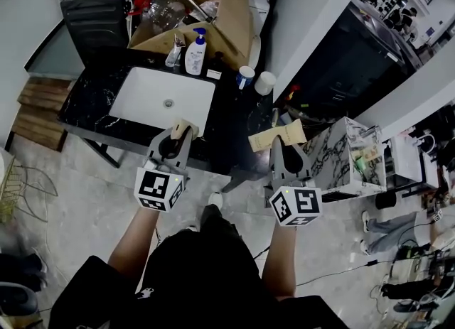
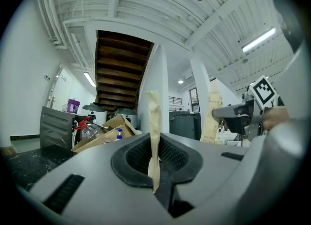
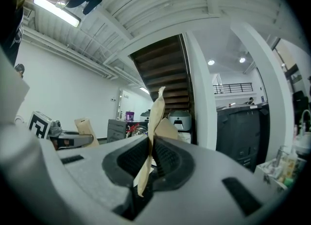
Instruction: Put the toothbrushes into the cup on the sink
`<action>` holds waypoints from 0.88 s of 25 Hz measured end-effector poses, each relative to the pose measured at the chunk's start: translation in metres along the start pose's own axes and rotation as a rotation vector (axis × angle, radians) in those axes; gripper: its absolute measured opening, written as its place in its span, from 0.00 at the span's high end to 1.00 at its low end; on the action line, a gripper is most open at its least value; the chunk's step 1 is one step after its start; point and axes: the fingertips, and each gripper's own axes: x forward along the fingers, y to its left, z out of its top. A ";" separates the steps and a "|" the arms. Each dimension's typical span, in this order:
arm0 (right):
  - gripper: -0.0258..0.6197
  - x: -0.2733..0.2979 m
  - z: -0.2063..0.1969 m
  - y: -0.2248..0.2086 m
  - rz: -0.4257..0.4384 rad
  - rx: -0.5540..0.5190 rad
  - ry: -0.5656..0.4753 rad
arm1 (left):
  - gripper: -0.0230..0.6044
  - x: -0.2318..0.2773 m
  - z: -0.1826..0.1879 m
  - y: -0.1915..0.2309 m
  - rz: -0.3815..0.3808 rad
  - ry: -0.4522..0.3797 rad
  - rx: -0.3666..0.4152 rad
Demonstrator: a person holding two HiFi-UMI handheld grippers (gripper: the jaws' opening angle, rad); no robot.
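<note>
Gripping wrapped toothbrushes [image 2: 154, 131], left gripper [image 1: 181, 132] and right gripper [image 1: 283, 141] are held before the sink [image 1: 153, 96]; thinly pinched, either could be dropped.

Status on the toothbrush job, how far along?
Done: both pickups. In hand: the left hand-held gripper is shut on a wrapped toothbrush, and the right hand-held gripper is shut on a second wrapped toothbrush. Left: both drops. The blue-banded cup and the white cup beside the sink show no toothbrush in them.
</note>
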 end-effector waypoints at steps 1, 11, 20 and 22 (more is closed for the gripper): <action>0.92 0.004 -0.002 -0.004 0.000 0.003 0.001 | 0.92 0.003 -0.001 0.001 0.001 0.002 0.003; 0.92 0.055 -0.008 -0.058 -0.007 0.025 -0.001 | 0.92 0.067 -0.006 0.006 0.005 0.026 0.022; 0.92 0.106 -0.015 -0.117 -0.001 0.047 0.007 | 0.92 0.138 -0.008 0.008 0.024 0.038 0.029; 0.92 0.118 -0.019 -0.128 0.005 0.058 0.009 | 0.92 0.151 -0.010 0.009 0.034 0.045 0.034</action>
